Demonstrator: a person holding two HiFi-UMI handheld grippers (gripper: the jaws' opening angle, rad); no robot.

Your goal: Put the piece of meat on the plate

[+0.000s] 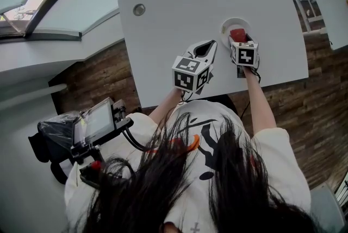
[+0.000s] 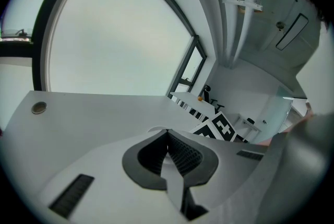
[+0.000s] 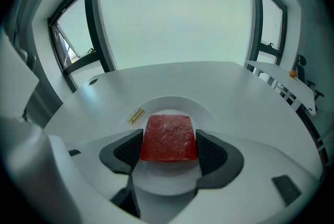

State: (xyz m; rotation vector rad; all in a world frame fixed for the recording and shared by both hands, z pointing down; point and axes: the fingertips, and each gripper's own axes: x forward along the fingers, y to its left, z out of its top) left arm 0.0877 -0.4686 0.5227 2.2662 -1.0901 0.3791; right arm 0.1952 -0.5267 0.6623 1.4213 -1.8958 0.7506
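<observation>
Right tongs (image 3: 168, 145) clamp meat (image 3: 168, 137) over plate (image 3: 157, 106).

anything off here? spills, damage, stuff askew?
Nothing serious. The meat sits square in the right gripper, over the plate. No spill or damage shows on the table. Only oddity: a small yellow sticker on the plate's rim.

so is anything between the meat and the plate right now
Nothing visible does. The right claw is shut on the piece of meat directly over the white plate, which is bare apart from a small yellow sticker near its rim. Whether the meat already touches the plate can't be told.
</observation>
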